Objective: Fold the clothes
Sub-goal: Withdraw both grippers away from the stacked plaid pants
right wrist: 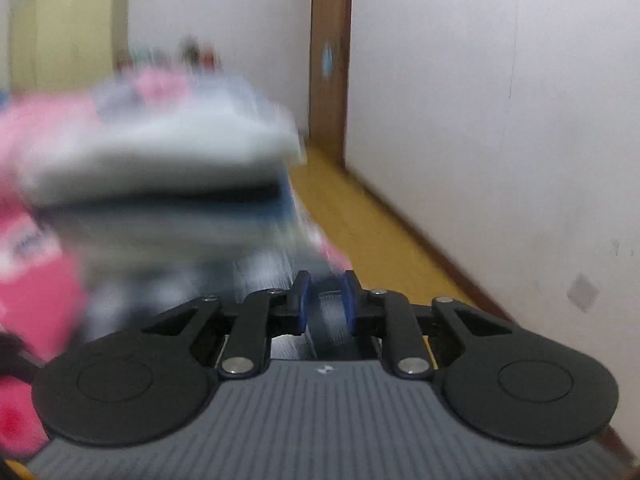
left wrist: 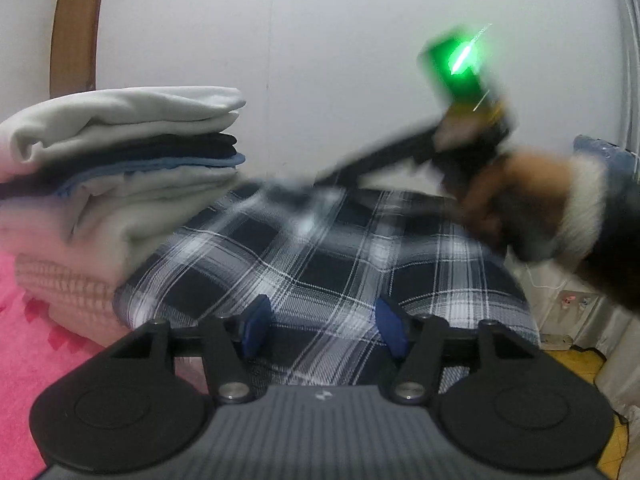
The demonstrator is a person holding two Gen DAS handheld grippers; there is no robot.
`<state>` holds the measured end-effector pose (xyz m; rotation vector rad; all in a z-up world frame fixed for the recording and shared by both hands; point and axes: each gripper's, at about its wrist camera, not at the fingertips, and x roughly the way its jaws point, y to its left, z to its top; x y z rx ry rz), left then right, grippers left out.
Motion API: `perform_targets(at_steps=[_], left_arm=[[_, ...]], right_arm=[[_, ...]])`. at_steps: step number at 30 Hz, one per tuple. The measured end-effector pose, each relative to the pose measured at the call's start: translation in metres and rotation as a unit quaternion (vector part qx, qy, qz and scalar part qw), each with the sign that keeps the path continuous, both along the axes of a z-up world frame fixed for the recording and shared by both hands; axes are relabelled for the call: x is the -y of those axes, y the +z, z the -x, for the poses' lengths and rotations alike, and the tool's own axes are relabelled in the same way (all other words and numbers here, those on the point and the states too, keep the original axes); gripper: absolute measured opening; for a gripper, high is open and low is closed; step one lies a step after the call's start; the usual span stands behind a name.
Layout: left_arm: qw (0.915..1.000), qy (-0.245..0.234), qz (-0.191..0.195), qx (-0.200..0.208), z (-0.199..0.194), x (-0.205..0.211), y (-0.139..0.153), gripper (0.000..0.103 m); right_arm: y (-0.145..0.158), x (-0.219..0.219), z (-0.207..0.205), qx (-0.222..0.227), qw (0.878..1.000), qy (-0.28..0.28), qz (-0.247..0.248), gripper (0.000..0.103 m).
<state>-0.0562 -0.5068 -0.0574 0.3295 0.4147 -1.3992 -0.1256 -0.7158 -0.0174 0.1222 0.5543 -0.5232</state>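
A navy-and-white plaid cloth (left wrist: 320,248) lies folded on the pink bedspread (left wrist: 40,352). My left gripper (left wrist: 324,328) is at its near edge, open, with the blue pads (left wrist: 256,326) apart and the plaid showing between them. In the left wrist view a hand (left wrist: 520,200) holds my right gripper (left wrist: 280,194), blurred, with its fingers reaching down to the cloth's far edge. In the right wrist view my right gripper (right wrist: 327,300) has its pads close together with a dark fold of the plaid cloth (right wrist: 328,320) pinched between them.
A stack of folded clothes (left wrist: 120,168), white, navy and blue, stands just left of the plaid; it is blurred in the right wrist view (right wrist: 160,152). Behind are a white wall and a wooden door frame (right wrist: 330,60). Yellow floor (right wrist: 360,220) runs along the bed's side.
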Motion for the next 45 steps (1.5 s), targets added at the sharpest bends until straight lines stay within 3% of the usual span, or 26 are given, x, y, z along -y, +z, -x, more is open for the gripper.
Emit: perform_targets(at_steps=[2, 7, 9, 12, 15, 18, 22, 25, 28, 32, 35, 37, 39, 41, 42, 45], left_arm=[[1.0000, -0.002, 0.001, -0.003, -0.002, -0.002, 0.000, 0.060], [0.9999, -0.010, 0.007, 0.000, -0.004, -0.007, -0.003, 0.061], [0.9999, -0.009, 0.008, 0.000, -0.004, -0.008, -0.003, 0.061], [0.9999, -0.007, 0.009, 0.005, -0.003, -0.011, -0.004, 0.061], [0.9999, -0.002, 0.012, 0.008, -0.004, -0.012, -0.004, 0.063], [0.9998, 0.007, 0.012, 0.013, -0.006, -0.016, -0.003, 0.069], [0.9998, 0.007, 0.014, 0.009, -0.012, -0.027, 0.002, 0.073], [0.9992, 0.018, 0.030, 0.018, -0.012, -0.032, 0.010, 0.079], [0.9987, 0.018, 0.045, 0.014, -0.013, -0.031, 0.015, 0.083], [0.9997, -0.002, 0.026, 0.004, -0.005, -0.027, 0.013, 0.083], [0.9998, 0.000, 0.014, 0.016, 0.008, -0.032, 0.014, 0.083], [0.9993, 0.004, 0.023, 0.030, 0.016, -0.042, 0.021, 0.084], [0.9986, -0.002, 0.035, 0.040, 0.024, -0.048, 0.028, 0.090], [0.9985, -0.019, 0.018, 0.047, 0.036, -0.043, 0.029, 0.094], [0.9984, -0.026, 0.001, 0.050, 0.042, -0.040, 0.026, 0.094], [0.9986, -0.016, -0.029, 0.041, 0.050, -0.046, 0.019, 0.093]], right_arm=[[-0.007, 0.010, -0.004, 0.006, 1.000, -0.015, -0.021, 0.016], [0.021, 0.008, -0.005, 0.026, 0.999, -0.031, -0.029, 0.016], [0.039, 0.000, -0.006, 0.053, 0.998, -0.010, -0.023, 0.016], [0.045, -0.007, -0.016, 0.070, 0.995, 0.041, -0.054, 0.016], [0.014, 0.006, -0.050, 0.020, 0.995, 0.040, -0.093, 0.016], [-0.011, 0.019, -0.061, 0.007, 0.995, 0.014, -0.100, 0.016], [0.014, 0.007, -0.022, 0.087, 0.992, -0.013, -0.091, 0.020], [0.034, -0.012, 0.038, 0.161, 0.984, -0.037, -0.069, 0.020], [0.036, -0.045, 0.092, 0.195, 0.979, -0.036, -0.041, 0.022], [0.008, -0.073, 0.135, 0.182, 0.982, -0.023, -0.046, 0.032], [-0.024, -0.077, 0.140, 0.088, 0.992, -0.071, -0.061, 0.035], [-0.017, -0.083, 0.149, 0.107, 0.989, -0.086, -0.056, 0.035], [0.000, -0.092, 0.164, 0.168, 0.981, -0.081, -0.045, 0.035], [0.007, -0.099, 0.171, 0.200, 0.977, -0.062, -0.043, 0.037], [0.007, -0.101, 0.173, 0.202, 0.977, -0.053, -0.045, 0.039], [-0.012, -0.098, 0.163, 0.151, 0.981, -0.079, -0.088, 0.041]])
